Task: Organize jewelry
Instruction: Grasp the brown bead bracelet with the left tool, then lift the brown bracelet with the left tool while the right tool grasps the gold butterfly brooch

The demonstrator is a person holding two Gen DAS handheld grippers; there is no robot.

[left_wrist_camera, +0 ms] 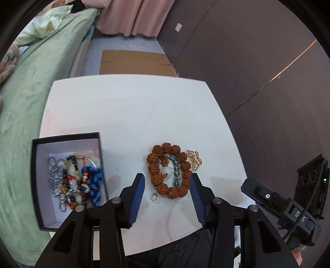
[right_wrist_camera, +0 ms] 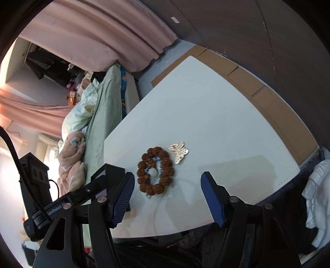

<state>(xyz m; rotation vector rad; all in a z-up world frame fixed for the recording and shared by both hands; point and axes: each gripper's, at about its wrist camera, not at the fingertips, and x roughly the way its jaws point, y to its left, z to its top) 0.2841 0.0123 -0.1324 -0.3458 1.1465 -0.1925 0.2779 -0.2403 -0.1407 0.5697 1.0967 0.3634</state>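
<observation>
the left wrist view looks steeply down, close over the white table [left_wrist_camera: 127, 107], facing the pink curtain [left_wrist_camera: 132, 16]. the right wrist view looks down from farther right, tilted; both share the brown bead bracelet [left_wrist_camera: 169, 171] at lower centre.

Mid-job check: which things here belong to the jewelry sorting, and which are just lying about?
Job: brown bead bracelet, blue-grey bead strand inside it, gold butterfly brooch, small silver ring, black box of sorted pieces.
Lying about: cardboard, green bedding, pink curtain.
</observation>
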